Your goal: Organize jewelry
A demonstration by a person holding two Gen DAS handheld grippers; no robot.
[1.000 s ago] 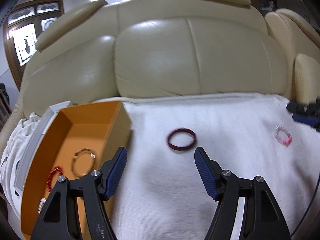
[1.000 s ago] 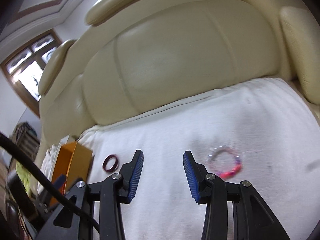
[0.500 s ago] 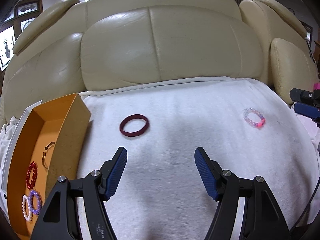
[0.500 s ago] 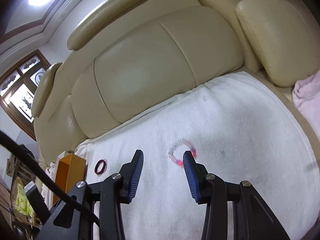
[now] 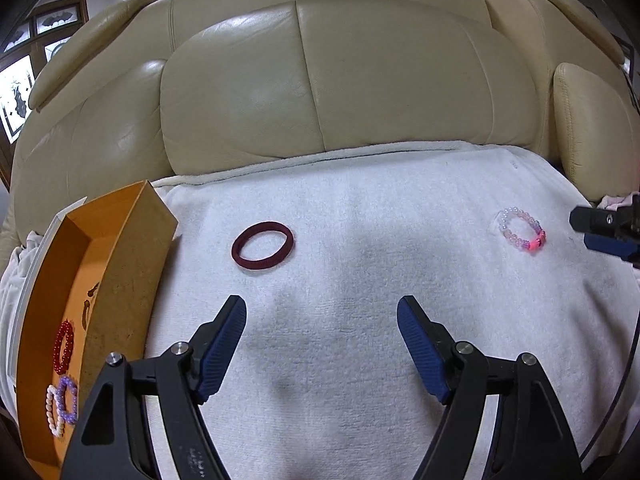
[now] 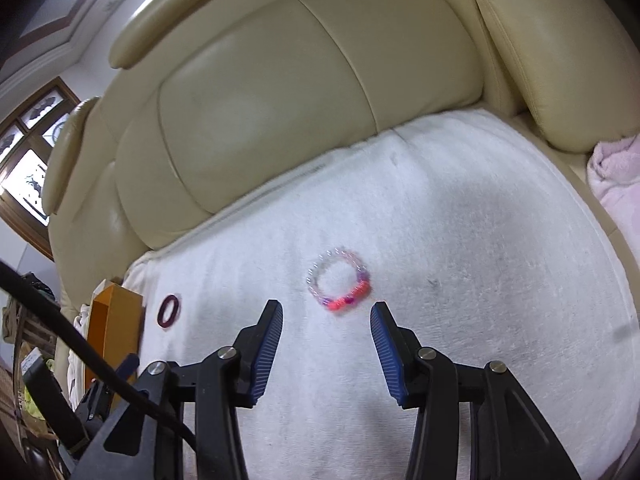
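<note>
Box (image 5: 132, 264) left of band (image 5: 262, 245); beaded bracelet (image 5: 521, 229) far right

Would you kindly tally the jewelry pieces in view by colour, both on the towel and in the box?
Dark maroon band: 1
Clear-pink beaded bracelet: 1
Red beaded bracelet: 1
Purple beaded bracelet: 1
Cream beaded bracelet: 1
Brown piece, partly hidden: 1
Total: 6

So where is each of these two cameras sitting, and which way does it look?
Left wrist: sits on the left gripper, faces the sofa seat's white towel, maroon ring and orange box; its own open fingers show.
Right wrist: sits on the right gripper, faces the beaded bracelet; open fingers show.
Shared: towel, ring, bracelet, box.
</note>
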